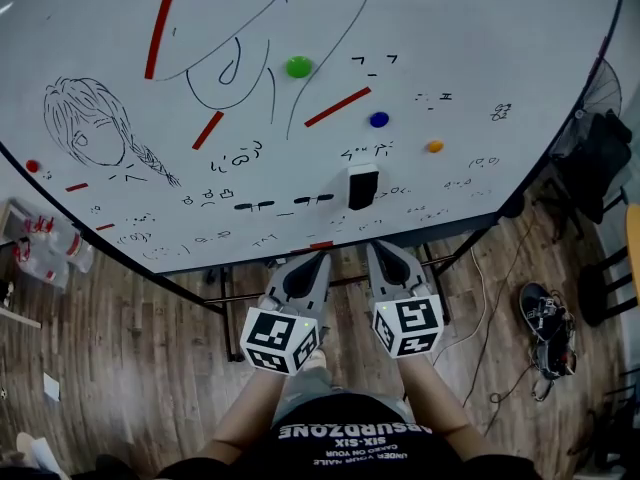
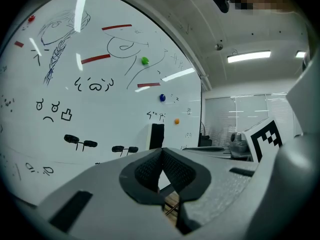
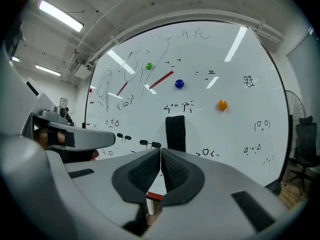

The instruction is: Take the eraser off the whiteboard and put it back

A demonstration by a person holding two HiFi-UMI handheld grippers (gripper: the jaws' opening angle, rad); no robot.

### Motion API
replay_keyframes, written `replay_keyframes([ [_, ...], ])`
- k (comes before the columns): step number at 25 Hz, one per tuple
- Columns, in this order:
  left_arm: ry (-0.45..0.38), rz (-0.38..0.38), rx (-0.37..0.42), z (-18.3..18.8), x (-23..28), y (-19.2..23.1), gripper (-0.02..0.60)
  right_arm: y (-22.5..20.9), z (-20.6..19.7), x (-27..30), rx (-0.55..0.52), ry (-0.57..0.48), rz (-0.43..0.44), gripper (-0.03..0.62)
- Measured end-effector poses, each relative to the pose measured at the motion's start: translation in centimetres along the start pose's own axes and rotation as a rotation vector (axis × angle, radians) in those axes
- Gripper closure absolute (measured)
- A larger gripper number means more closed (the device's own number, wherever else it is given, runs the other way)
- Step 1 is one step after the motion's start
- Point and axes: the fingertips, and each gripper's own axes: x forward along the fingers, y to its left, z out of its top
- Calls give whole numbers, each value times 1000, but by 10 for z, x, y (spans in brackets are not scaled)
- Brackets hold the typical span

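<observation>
1. Hanging on the whiteboard (image 1: 450, 28), the eraser (image 1: 362, 186) sits dead ahead of the right tongs (image 1: 377, 248), clear of their tips.
2. Those jaws are pinched together on nothing, and the left tongs (image 1: 321, 257) likewise.
3. Reads as before lift-off or after return; either way, keep tips off the drawings (image 1: 95, 133).

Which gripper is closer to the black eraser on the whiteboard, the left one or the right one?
Right. The right gripper points straight at the eraser; the left gripper sits further to its left. Neither touches it.
</observation>
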Motion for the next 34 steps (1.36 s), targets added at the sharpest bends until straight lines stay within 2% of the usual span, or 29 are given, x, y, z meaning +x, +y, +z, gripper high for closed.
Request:
replay_keyframes([
  [9, -4, -5, 9, 0, -9, -13, 574, 15, -4, -16, -14, 27, 45, 595],
  [34, -3, -15, -1, -6, -20, -20, 574, 30, -3, -29, -26, 28, 57, 595],
])
